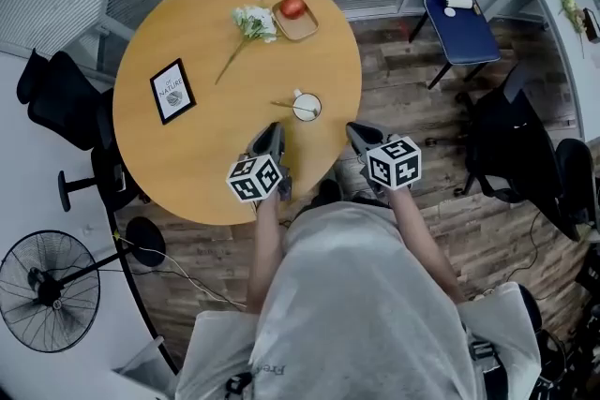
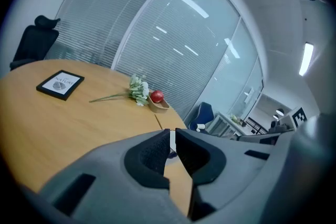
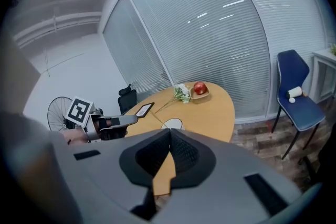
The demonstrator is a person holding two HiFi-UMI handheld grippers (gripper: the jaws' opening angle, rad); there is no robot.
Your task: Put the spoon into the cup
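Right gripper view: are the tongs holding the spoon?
No. The right gripper has its tongs closed tip to tip with nothing between them; only the table shows beyond.

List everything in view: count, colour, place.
table: one, round, light wood, centre
cup: one, white, table's near right part
spoon: one, thin handle jutting left from the cup
picture frame: one, black, table's left part
flower: one, white with green stem, far side
tray: one, wooden, beside the flower
apple: one, red, on the tray
blue chair: one, beyond the table, right
black chairs: two, one left, one right
fan: one, black, floor, lower left
left gripper: grey, closed, empty, over the table's near part
right gripper: grey, closed, empty, at the table's near edge
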